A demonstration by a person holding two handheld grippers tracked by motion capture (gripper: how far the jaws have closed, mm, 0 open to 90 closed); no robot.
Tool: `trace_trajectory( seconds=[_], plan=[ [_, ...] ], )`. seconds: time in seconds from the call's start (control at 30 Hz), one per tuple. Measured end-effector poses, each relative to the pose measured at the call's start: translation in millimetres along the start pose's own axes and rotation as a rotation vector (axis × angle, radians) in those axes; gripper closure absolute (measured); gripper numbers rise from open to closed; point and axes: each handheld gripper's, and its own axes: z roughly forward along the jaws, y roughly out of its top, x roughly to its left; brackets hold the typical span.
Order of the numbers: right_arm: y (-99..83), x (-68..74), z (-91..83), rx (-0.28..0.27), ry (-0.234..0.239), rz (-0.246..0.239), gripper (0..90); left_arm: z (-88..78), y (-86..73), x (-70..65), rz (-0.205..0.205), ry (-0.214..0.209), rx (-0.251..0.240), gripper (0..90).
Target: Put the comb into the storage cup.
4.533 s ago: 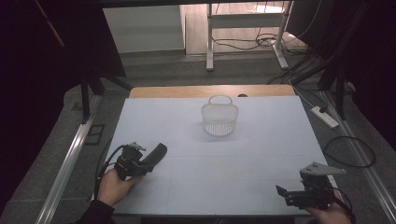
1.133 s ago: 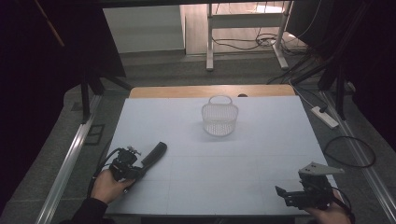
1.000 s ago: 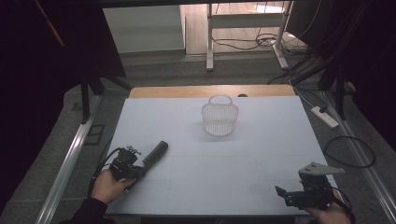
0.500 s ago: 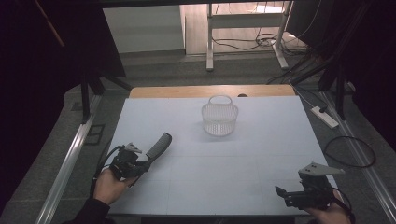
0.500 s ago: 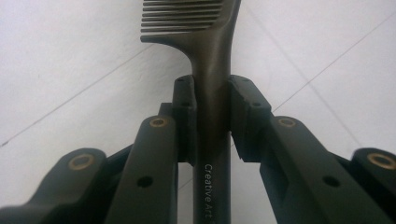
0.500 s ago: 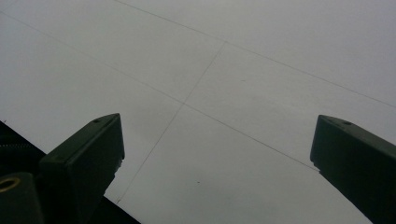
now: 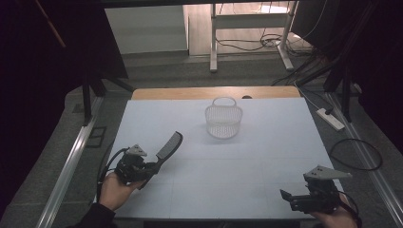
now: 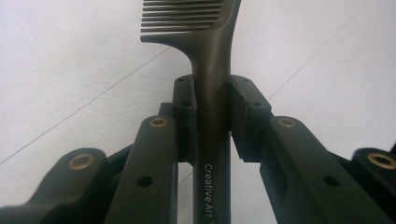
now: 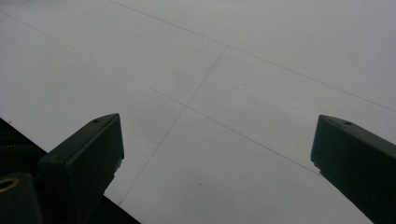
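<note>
Now left gripper (image 7: 153, 167) jaws clamped on comb (image 8: 211, 88) handle, toothed end ahead of them, raised off the worktop (image 7: 247, 161). Keep the squeeze steady and carry toward basket (image 7: 223, 118), well beyond the jaws. Right gripper (image 9: 215, 154) jaws apart, idle.

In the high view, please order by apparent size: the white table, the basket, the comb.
1. White table, by far the largest.
2. Basket.
3. Comb, narrower than the basket, though similar in length; it is nearer the camera.

obstacle: basket (image 7: 223, 121) far-centre | free: table (image 7: 266, 161) open around it
</note>
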Motion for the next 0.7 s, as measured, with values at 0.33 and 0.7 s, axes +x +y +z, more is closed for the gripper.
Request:
trace_trajectory(
  seconds=[0.33,0.7],
  plan=[
    [0.8,1.8,0.1,-0.007,0.018,-0.024,1.8,-2.7,4.3,-11.4,0.025,-0.021,-0.055,72.9],
    [4.3,3.8,-0.8,-0.087,0.049,-0.052,0.0,-1.3,8.8,-20.7,0.042,-0.061,-0.087,72.9]
  ],
)
